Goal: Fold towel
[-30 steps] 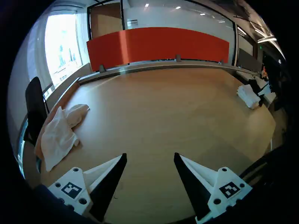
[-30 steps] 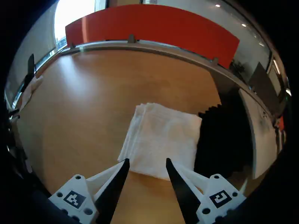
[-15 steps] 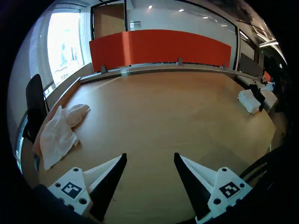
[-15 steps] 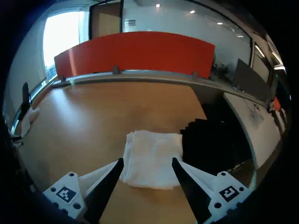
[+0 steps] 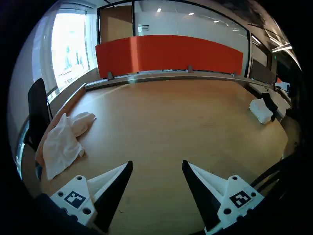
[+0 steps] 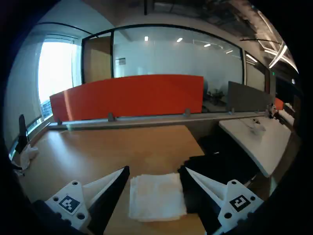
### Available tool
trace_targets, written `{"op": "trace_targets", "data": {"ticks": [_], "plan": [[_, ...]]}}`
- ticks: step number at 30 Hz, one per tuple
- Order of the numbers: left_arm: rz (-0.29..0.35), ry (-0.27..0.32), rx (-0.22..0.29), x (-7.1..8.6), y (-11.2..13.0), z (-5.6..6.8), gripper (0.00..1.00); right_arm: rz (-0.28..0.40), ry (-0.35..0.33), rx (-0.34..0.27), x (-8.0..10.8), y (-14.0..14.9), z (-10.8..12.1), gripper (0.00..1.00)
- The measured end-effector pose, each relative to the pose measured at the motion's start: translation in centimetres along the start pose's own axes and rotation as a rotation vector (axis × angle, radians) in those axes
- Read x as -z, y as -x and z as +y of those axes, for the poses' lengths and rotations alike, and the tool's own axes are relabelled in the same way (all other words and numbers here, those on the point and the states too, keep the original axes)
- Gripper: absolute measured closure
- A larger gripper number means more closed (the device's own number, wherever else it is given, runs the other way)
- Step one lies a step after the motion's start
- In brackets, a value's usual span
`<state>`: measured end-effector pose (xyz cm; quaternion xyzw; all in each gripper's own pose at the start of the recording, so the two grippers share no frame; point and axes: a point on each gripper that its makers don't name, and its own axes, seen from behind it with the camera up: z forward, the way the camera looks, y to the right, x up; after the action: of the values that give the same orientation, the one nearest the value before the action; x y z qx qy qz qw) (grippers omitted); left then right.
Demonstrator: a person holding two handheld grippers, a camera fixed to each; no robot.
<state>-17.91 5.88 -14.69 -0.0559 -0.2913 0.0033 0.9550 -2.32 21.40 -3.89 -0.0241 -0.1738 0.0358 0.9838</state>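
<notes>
A folded white towel (image 6: pixel 156 196) lies flat on the wooden table (image 6: pixel 98 156), right below my right gripper (image 6: pixel 155 173), whose fingers stand open above it and hold nothing. The same folded towel (image 5: pixel 261 110) appears at the table's far right edge in the left gripper view. A crumpled white towel (image 5: pixel 62 139) lies loose at the table's left edge, with its far end (image 6: pixel 28 152) seen small in the right gripper view. My left gripper (image 5: pixel 156 166) is open over bare wood (image 5: pixel 168 117), well to the right of the crumpled towel.
An orange divider panel (image 5: pixel 168 53) runs along the table's far edge. A black chair (image 5: pixel 37 111) stands at the left side. A dark chair (image 6: pixel 227 168) sits just right of the folded towel, beside a white desk (image 6: pixel 258 141).
My right gripper has risen and tilted up from the folded towel, its fingers spreading wider; the towel now sits lower in its view. The left gripper has hardly moved.
</notes>
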Motion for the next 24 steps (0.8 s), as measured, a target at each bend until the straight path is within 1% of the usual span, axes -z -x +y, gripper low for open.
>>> {"op": "trace_targets", "data": {"ticks": [5, 9, 11, 17, 20, 24], "plan": [[0.011, -0.004, 0.003, 0.1, -0.6, -0.1, 0.06, 0.135, 0.022, -0.001, 1.0, -3.7, -0.3, 0.0], [0.022, -0.006, 0.013, 0.1, -1.1, -0.1, 0.06, 0.197, 0.031, -0.001, 1.5, -5.4, -0.7, 0.0], [0.029, -0.005, 0.021, 0.0, -1.4, -0.1, 0.07, 0.214, 0.026, -0.001, 1.6, -5.8, -1.1, 0.0], [0.065, -0.014, 0.034, 0.0, -3.0, -0.5, 0.07, 0.226, 0.008, -0.001, 1.5, -6.3, -2.4, 0.0], [0.087, -0.023, 0.041, 0.0, -3.9, -0.9, 0.07, 0.232, 0.0, 0.005, 1.4, -6.7, -3.2, 0.0], [0.13, -0.035, 0.056, 0.0, -5.8, -1.7, 0.07, 0.237, -0.019, 0.015, 1.4, -7.2, -4.8, 0.0]]}}
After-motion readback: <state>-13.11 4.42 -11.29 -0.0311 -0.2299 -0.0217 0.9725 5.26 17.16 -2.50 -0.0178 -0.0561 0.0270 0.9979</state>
